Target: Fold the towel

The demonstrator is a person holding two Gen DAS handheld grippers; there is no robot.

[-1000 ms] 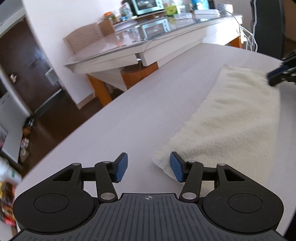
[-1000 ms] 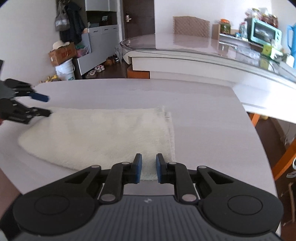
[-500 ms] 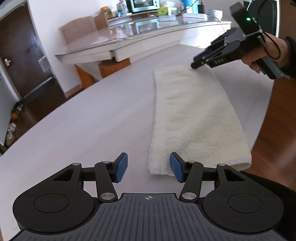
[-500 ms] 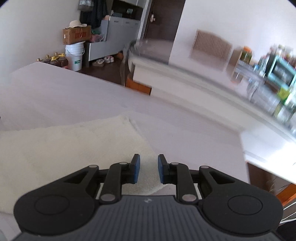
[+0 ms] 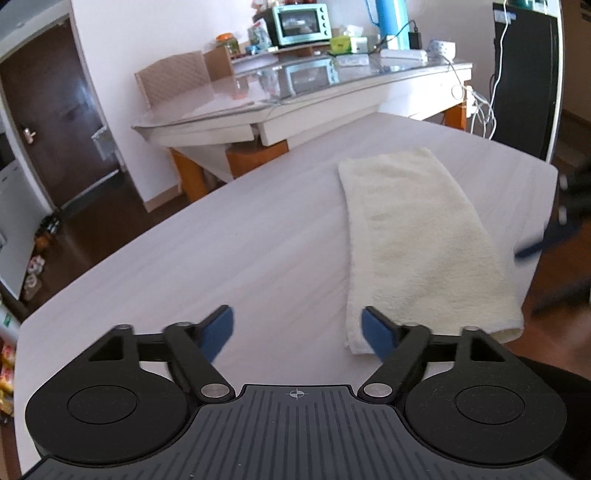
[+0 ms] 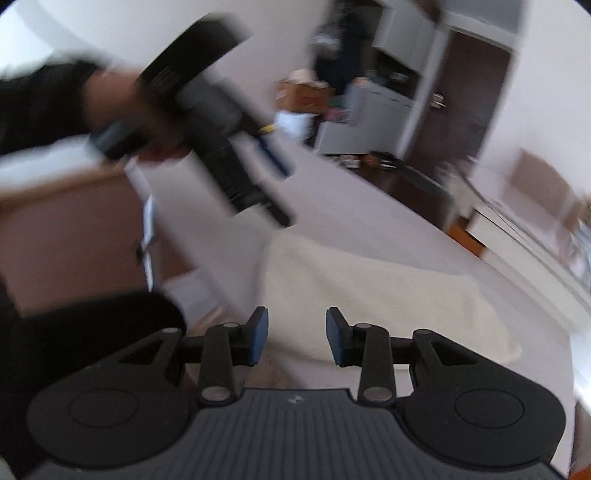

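A cream towel (image 5: 413, 229), folded into a long strip, lies flat on the white table (image 5: 221, 258), running away from me. My left gripper (image 5: 297, 330) hovers at its near left corner. Its jaws are opening wide, with only bare table between them, and the right pad (image 5: 376, 334) overlaps the towel's corner. My right gripper (image 6: 295, 341) is over the towel (image 6: 369, 288) near one end. Its jaws are opening with nothing clamped. It shows as a blur (image 5: 554, 229) at the right edge of the left wrist view. A hand holds the left gripper (image 6: 280, 188) up to the left.
The table's edge runs close along the towel's right side, with dark floor (image 5: 554, 332) beyond. Behind stand a glass-topped table (image 5: 295, 96) with a toaster oven (image 5: 299, 22), a chair (image 5: 173, 77), a tall black unit (image 5: 524, 74) and a door (image 5: 48, 110).
My left jaws have spread much wider. My right gripper has swung from the towel's far end to its near right side, rolling as it went, and its jaws have parted from nearly shut.
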